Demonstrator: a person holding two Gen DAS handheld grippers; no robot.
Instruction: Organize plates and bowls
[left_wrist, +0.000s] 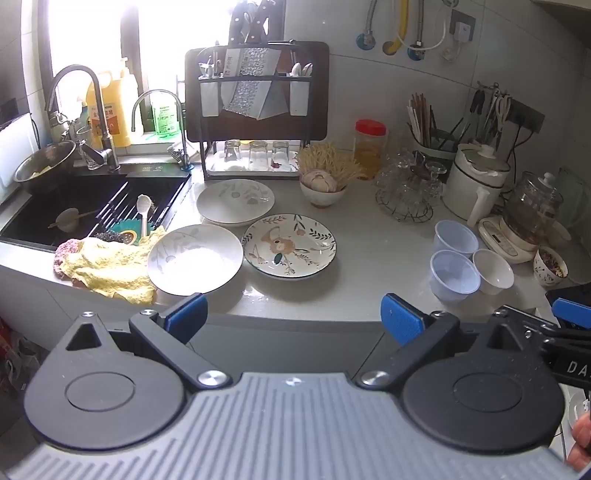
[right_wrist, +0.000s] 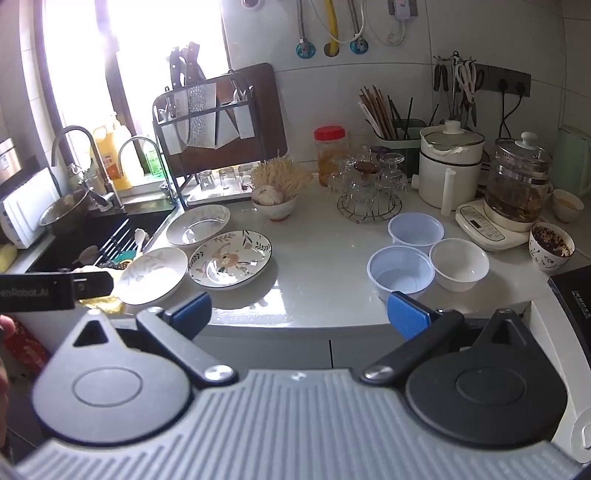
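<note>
Three plates lie on the grey counter: a white leaf-print plate (left_wrist: 195, 258) (right_wrist: 153, 275) at the front left, another white plate (left_wrist: 235, 201) (right_wrist: 198, 225) behind it, and a flower-patterned plate (left_wrist: 289, 245) (right_wrist: 229, 257) to the right. Further right stand two clear plastic bowls (left_wrist: 455, 275) (right_wrist: 400, 272), (left_wrist: 456, 237) (right_wrist: 415, 229) and a small white bowl (left_wrist: 493, 270) (right_wrist: 459, 263). My left gripper (left_wrist: 293, 319) hangs open before the counter's front edge, nothing between its fingers. My right gripper (right_wrist: 299, 314) is open too, short of the counter edge, and empty.
A sink (left_wrist: 85, 206) with a spoon and a yellow cloth (left_wrist: 110, 269) is at the left. A rack of glasses (left_wrist: 255, 155), a bowl with garlic (left_wrist: 322, 190), a wire stand of glassware (left_wrist: 406, 192), a white pot (left_wrist: 476, 181) and a kettle (right_wrist: 517, 181) line the back. A patterned cup (right_wrist: 550, 251) sits far right.
</note>
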